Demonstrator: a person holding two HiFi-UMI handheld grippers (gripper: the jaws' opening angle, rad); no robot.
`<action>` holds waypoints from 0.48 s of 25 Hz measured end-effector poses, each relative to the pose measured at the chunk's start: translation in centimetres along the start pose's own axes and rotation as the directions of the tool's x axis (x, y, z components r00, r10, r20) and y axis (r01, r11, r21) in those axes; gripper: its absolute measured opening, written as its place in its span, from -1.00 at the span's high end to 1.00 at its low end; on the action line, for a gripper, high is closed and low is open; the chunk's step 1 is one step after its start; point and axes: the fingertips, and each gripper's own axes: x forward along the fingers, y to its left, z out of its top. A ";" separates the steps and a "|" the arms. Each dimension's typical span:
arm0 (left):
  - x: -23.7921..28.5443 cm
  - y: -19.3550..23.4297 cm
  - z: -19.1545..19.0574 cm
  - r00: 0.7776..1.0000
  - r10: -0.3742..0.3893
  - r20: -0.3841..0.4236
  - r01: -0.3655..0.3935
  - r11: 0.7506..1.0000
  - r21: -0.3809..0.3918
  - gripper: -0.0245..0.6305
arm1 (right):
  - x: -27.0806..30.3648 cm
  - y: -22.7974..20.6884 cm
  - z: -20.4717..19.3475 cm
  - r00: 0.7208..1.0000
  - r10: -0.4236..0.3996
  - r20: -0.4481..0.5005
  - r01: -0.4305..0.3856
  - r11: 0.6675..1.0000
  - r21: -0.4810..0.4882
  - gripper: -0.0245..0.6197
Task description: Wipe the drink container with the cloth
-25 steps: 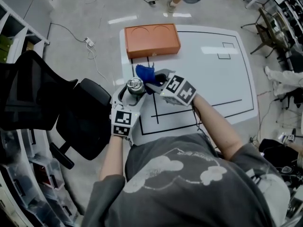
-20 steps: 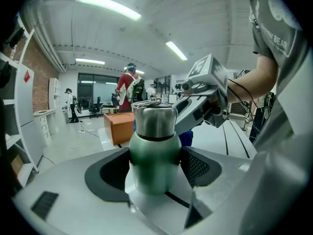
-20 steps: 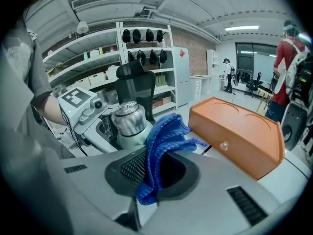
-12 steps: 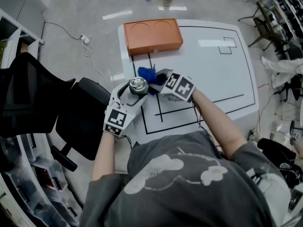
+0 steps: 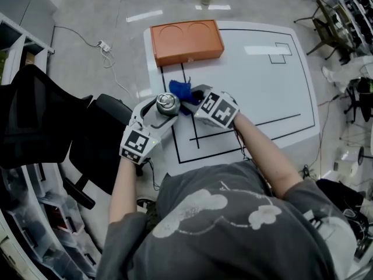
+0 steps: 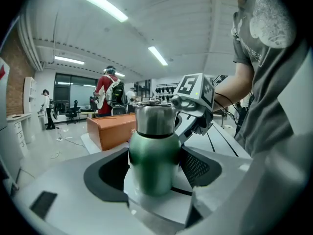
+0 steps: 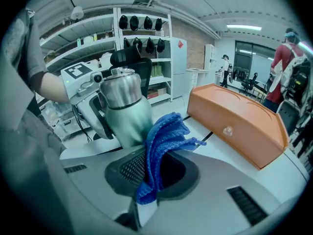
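Your left tool [image 5: 162,109] clamps the green drink container [image 6: 154,151]; keep your right tool [image 7: 151,173], pinching the blue cloth [image 7: 165,133], pressed firmly against its side.

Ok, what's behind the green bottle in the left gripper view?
The right gripper, with an orange box farther back. The bottle hides the blue cloth that gripper holds at its far side.

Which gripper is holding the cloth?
The right gripper: its jaws are shut on the blue cloth, which sticks up beside the bottle. The left gripper instead clamps the green bottle, with no cloth in it.
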 end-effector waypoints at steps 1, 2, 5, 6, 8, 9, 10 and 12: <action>-0.1 0.0 -0.1 1.000 0.028 -0.003 -0.028 0.999 -0.018 -0.07 | -0.3 0.0 0.0 1.000 -0.001 0.011 0.001 1.000 0.003 0.79; -0.3 0.1 -0.3 0.998 0.062 -0.006 -0.063 0.997 -0.037 -0.07 | -0.6 -0.1 0.0 1.000 -0.002 0.021 0.002 1.000 0.004 0.79; -1.1 -0.1 -0.7 0.982 0.189 -0.018 -0.189 0.975 -0.114 -0.07 | -1.9 -0.6 -0.3 0.999 0.001 0.046 0.000 1.000 -0.005 0.79; -1.5 -0.3 -0.7 0.972 0.234 -0.021 -0.234 0.961 -0.150 -0.07 | -2.4 -0.9 -0.4 0.999 0.001 0.054 0.000 1.000 -0.010 0.79; -2.1 -0.8 -0.6 0.946 0.321 -0.035 -0.321 0.923 -0.213 -0.07 | -3.3 -1.5 -0.4 0.997 -0.001 0.072 0.002 1.000 -0.017 0.79; -2.3 -1.0 -0.6 0.931 0.362 -0.047 -0.362 0.903 -0.231 -0.07 | -3.7 -1.7 -0.3 0.997 -0.002 0.081 0.004 1.000 -0.019 0.79; -2.3 -1.1 -0.5 0.915 0.399 -0.061 -0.401 0.883 -0.242 -0.07 | -4.1 -2.0 -0.2 0.996 -0.002 0.090 0.004 1.000 -0.021 0.79; -2.1 -1.4 -0.3 0.880 0.467 -0.091 -0.474 0.842 -0.258 -0.08 | -4.9 -2.2 -0.1 0.994 0.003 0.113 -0.001 1.000 -0.023 0.79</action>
